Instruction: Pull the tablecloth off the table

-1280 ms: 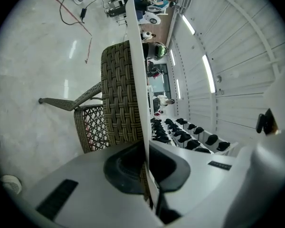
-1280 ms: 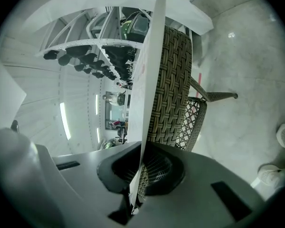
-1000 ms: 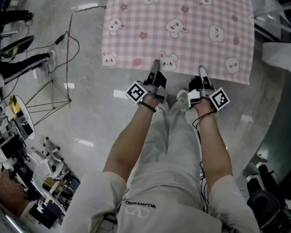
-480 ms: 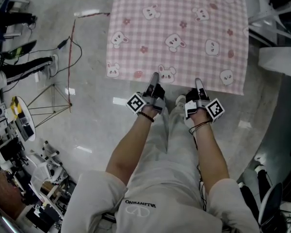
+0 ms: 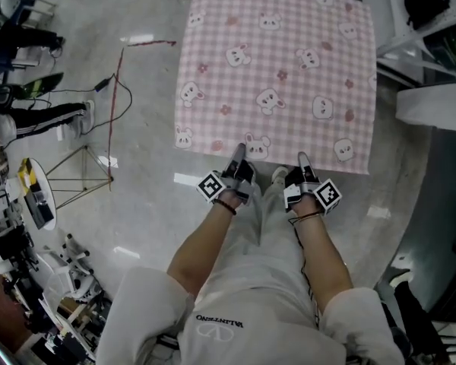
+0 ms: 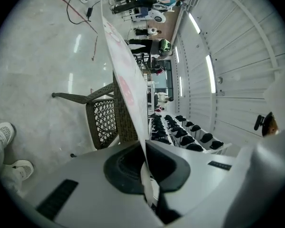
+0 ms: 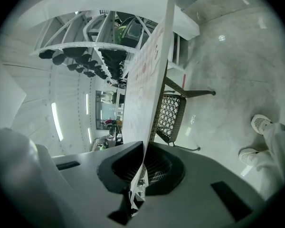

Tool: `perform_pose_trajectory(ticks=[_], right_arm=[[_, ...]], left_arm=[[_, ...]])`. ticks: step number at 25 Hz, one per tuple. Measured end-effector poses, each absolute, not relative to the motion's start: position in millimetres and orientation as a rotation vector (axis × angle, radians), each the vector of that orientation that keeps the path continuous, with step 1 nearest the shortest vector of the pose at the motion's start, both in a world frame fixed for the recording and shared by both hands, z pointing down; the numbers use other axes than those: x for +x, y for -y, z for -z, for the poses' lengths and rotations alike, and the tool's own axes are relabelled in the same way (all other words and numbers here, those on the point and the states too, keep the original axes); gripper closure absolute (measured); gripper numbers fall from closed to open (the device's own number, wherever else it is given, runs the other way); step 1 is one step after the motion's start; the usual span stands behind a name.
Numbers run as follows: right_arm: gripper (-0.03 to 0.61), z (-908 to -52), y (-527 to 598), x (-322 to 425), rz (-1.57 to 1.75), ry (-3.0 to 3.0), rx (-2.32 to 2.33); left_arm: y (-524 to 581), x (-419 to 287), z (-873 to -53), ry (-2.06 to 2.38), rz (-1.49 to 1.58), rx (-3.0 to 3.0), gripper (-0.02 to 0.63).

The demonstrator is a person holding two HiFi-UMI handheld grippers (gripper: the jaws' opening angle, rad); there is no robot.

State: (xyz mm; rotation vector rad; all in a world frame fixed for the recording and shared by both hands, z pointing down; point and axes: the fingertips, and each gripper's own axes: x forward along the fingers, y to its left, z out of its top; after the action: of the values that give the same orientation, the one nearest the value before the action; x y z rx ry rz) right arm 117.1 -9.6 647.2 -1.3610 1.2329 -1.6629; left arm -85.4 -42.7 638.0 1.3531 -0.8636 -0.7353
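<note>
Tablecloth point(image 5: 277, 74) pulled further; left gripper point(image 5: 238, 153), right gripper point(image 5: 301, 158) pinch it over seemingly concrete floor point(image 5: 148, 204).

The tablecloth point(image 5: 277, 74) is pink and white in little checks. White bunny faces are all over it, and small dark pink flowers sit between them. The floor point(image 5: 144, 173) is pale grey and shiny, with white spots of light. A thin red cord point(image 5: 118, 74) lies on it. The left gripper point(image 5: 238, 152) and the right gripper point(image 5: 301, 158) are black and white, and each has a cube with black and white square marks. Seen up close, their bodies are light grey with black pads. The person's trousers point(image 5: 262, 242) are pale grey. The top point(image 5: 213, 318) is white with black letters. The shoes point(image 7: 262, 123) are white. The wristband point(image 5: 226, 206) is black. The chair point(image 6: 104, 118) is woven brown.
</note>
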Motion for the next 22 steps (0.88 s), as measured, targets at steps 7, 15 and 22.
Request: perform_pose_trajectory(ticks=[7, 15, 22], right_arm=[[0.569, -630, 7, 121, 1.733, -1.269, -1.363], [0.569, -615, 16, 120, 1.805, -1.343, -1.360], [0.568, -591, 2, 114, 1.872, -1.399, -1.354]], left_arm=[[40, -81, -618, 0.852, 0.680, 1.347, 0.612], [46, -79, -602, 0.832, 0.634, 1.353, 0.612], [30, -82, -576, 0.817, 0.573, 1.393, 0.612]])
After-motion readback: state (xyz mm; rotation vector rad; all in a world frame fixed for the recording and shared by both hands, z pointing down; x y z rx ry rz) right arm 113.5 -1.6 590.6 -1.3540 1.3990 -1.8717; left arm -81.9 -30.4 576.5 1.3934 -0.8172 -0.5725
